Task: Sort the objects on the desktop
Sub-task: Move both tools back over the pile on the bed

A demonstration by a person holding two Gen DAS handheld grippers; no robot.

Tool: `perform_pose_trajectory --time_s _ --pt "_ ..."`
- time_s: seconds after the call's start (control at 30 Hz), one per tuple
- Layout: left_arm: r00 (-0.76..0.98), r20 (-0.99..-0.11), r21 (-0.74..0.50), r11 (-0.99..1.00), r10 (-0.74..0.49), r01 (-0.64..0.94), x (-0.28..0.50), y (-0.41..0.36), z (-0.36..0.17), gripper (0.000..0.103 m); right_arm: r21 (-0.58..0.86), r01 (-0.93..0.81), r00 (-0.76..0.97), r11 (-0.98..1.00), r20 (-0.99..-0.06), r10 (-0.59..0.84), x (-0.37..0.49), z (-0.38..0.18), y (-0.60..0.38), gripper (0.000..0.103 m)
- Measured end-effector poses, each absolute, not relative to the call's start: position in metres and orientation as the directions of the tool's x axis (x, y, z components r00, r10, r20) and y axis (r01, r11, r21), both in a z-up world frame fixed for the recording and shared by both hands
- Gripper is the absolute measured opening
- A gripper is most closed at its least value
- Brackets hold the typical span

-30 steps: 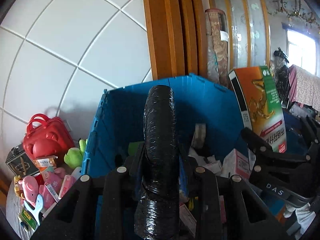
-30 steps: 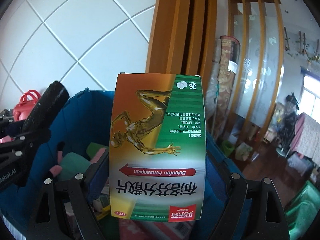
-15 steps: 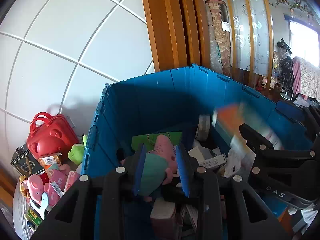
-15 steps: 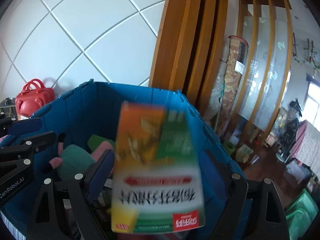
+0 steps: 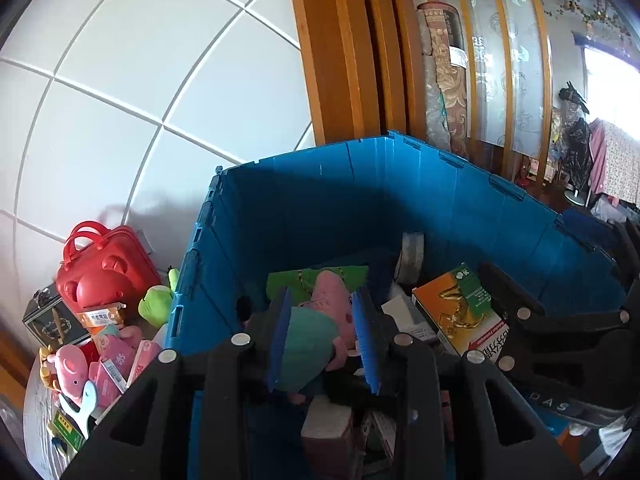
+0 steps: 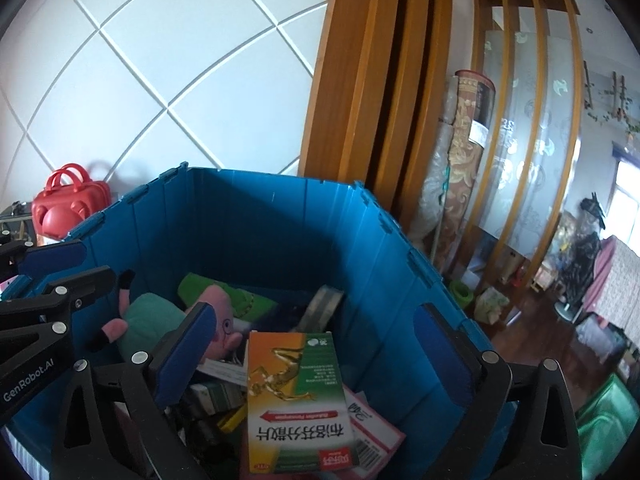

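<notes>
A: Quick diff. One blue crate, same spot. Your right gripper had the orange-green medicine box clamped a second ago; jaws just opened wide, and the box now lies flat on the pile inside the crate, nothing between the pads.

B: Left side?

A: Your left gripper had a black wrapped roll a second ago; it's gone, can't find it. Jaws now narrow, apart, nothing pinched; the pig plush lies below in the crate.

B: Counts?

A: One red case outside the crate, one green plush beside it. The small boxes under the pile are half buried, can't count them.
</notes>
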State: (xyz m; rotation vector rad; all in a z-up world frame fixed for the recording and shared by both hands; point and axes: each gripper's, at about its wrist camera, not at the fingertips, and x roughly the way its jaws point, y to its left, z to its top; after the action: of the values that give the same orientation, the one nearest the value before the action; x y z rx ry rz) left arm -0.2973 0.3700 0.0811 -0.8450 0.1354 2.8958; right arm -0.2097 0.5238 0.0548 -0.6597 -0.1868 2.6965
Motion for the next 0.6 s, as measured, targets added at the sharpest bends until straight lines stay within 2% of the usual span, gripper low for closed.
perform_pose_trajectory --time_s 0.2,0.33,0.47,0.5,0.53,0.57,0.6 --pt "-0.869 -0.487 0.024 -0.993 0.087 -0.113 -0.285 0.362 0.082 0.031 -0.263 -0.368 -0.828 -0.892 -0.343 0.443 -0.204 0.05 0.512 0.103" --pt "-0.848 -0.522 -0.031 -0.995 0.097 -0.095 -0.276 0.346 0.067 0.031 -0.199 -0.329 -0.849 -0.923 -0.367 0.381 -0.203 0.05 0.517 0.103" --pt "-0.873 -0.479 -0.051 -0.996 0.089 -0.073 -0.249 0.32 0.072 0.032 -0.118 -0.29 -0.876 -0.95 -0.368 0.313 -0.199 0.055 0.51 0.103" --pt "-0.886 -0.458 -0.044 -0.998 0.068 -0.054 -0.24 0.311 0.076 0.035 -0.098 -0.271 -0.888 -0.958 -0.359 0.288 -0.197 0.057 0.506 0.103" --pt "-0.897 -0.439 -0.039 -0.999 0.045 -0.03 -0.231 0.302 0.079 0.051 -0.08 -0.247 -0.902 -0.966 -0.344 0.26 -0.193 0.061 0.499 0.103" --pt "-0.908 -0.418 -0.041 -0.999 0.019 -0.002 -0.223 0.293 0.081 0.063 -0.069 -0.218 -0.919 -0.973 -0.322 0.229 -0.189 0.064 0.489 0.103" --pt "-0.919 -0.394 -0.047 -0.998 -0.009 0.03 -0.213 0.281 0.084 0.081 -0.066 -0.199 -0.931 -0.978 -0.3 0.21 -0.185 0.066 0.48 0.103"
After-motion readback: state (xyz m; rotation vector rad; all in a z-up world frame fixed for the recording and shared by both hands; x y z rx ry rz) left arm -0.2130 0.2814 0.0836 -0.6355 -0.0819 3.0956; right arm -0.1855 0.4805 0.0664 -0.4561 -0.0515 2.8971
